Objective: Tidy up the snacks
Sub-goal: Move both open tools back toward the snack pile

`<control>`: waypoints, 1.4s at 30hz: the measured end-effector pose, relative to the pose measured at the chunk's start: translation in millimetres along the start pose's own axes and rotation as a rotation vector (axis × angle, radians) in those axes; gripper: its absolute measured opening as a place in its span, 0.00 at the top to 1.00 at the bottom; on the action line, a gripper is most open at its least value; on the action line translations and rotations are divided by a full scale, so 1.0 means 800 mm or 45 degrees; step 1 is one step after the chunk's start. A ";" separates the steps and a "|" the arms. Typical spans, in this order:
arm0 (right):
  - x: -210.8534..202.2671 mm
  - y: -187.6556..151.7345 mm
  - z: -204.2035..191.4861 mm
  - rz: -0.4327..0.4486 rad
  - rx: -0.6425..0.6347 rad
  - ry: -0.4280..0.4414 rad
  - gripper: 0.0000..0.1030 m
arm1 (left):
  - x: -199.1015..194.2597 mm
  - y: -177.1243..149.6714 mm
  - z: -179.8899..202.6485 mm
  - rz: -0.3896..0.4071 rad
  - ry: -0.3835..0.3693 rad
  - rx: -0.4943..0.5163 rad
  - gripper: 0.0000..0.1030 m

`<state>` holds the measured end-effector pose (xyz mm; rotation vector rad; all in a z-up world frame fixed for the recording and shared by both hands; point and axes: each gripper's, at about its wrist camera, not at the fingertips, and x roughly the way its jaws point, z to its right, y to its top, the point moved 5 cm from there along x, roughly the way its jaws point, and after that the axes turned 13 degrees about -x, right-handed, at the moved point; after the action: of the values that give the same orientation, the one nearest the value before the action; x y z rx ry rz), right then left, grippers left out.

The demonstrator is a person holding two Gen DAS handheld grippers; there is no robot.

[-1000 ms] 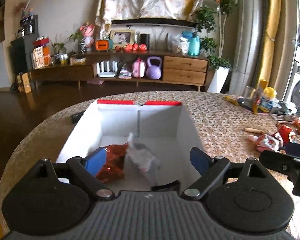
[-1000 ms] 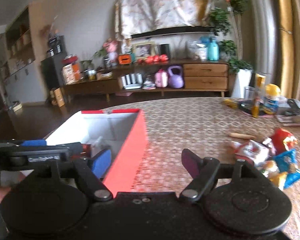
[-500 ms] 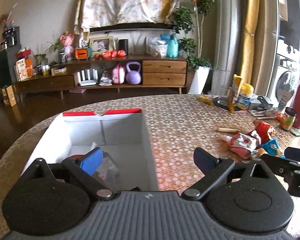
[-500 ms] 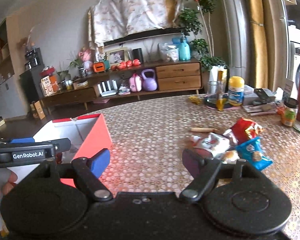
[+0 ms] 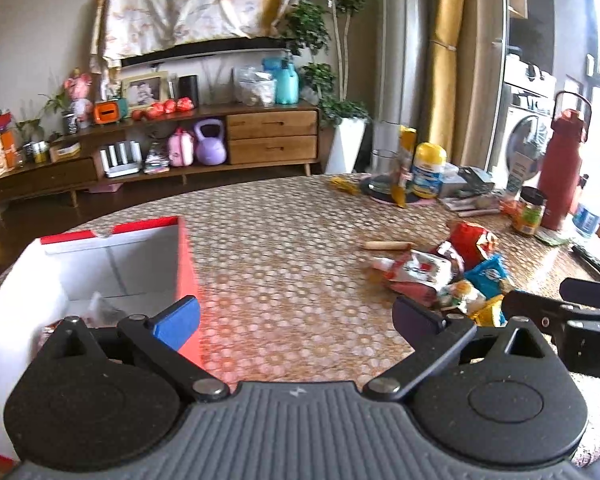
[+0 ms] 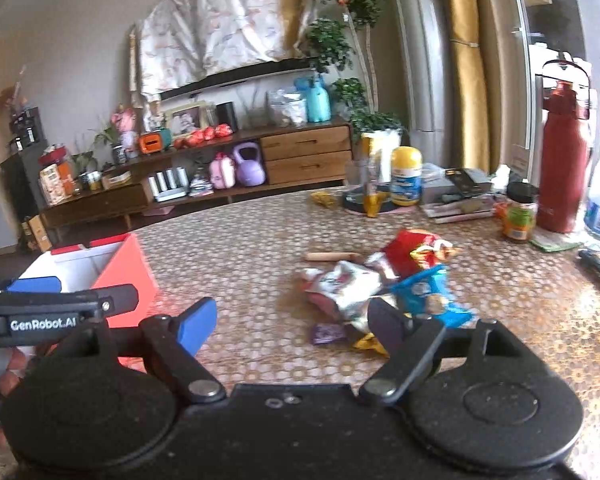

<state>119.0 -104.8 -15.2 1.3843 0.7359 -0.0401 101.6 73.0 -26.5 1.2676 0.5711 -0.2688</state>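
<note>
- Left gripper (image 5: 296,318): jaws are opening and stand wide apart; nothing lies between them, only bare surface (image 5: 284,248) shows in the gap.
- Right gripper (image 6: 290,322): jaws are opening, with a clear gap; nothing is held. Its right fingertip overlaps the near edge of the snack pile in the right wrist view; contact cannot be confirmed.
- Red box (image 5: 186,264): red outside, white inside, open at the top, standing on the surface at the left. A few wrapped items lie on its floor, partly hidden behind the left gripper's blue pad (image 5: 176,322).
- Snack pile (image 6: 384,284): loose packets lie in a cluster on the surface, well apart from the box, to the right of centre. It includes a red bag (image 6: 414,250), a white-and-red packet (image 6: 342,284), a blue packet (image 6: 426,294), a small purple packet (image 6: 328,334) and a yellow wrapper (image 6: 368,344).
- A thin wooden stick (image 6: 328,256) lies flat just behind the pile.
- Far right of the surface: a tall red flask (image 6: 562,160), a small dark-lidded jar (image 6: 520,216), a yellow-lidded canister (image 6: 406,178) and flat books or papers.
- A person's fingers (image 6: 10,376) show at the lower left of the right wrist view, beneath the left gripper's body.
- Background: a wooden sideboard (image 5: 272,136) against the wall, carrying assorted household items.
</note>
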 end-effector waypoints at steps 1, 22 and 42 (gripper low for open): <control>0.001 -0.002 0.007 -0.003 0.005 -0.012 0.20 | 0.003 -0.002 0.006 -0.008 -0.009 0.006 0.00; 0.079 -0.060 0.082 -0.168 0.021 -0.111 0.19 | 0.062 -0.025 0.063 -0.128 -0.072 0.095 0.00; 0.154 -0.070 0.077 -0.251 -0.025 -0.064 0.27 | 0.106 -0.030 0.057 -0.195 -0.075 0.081 0.00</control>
<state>217.8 -124.9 -124.2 1.2834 0.8266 -0.2213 171.7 32.8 -83.7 1.2744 0.6144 -0.4537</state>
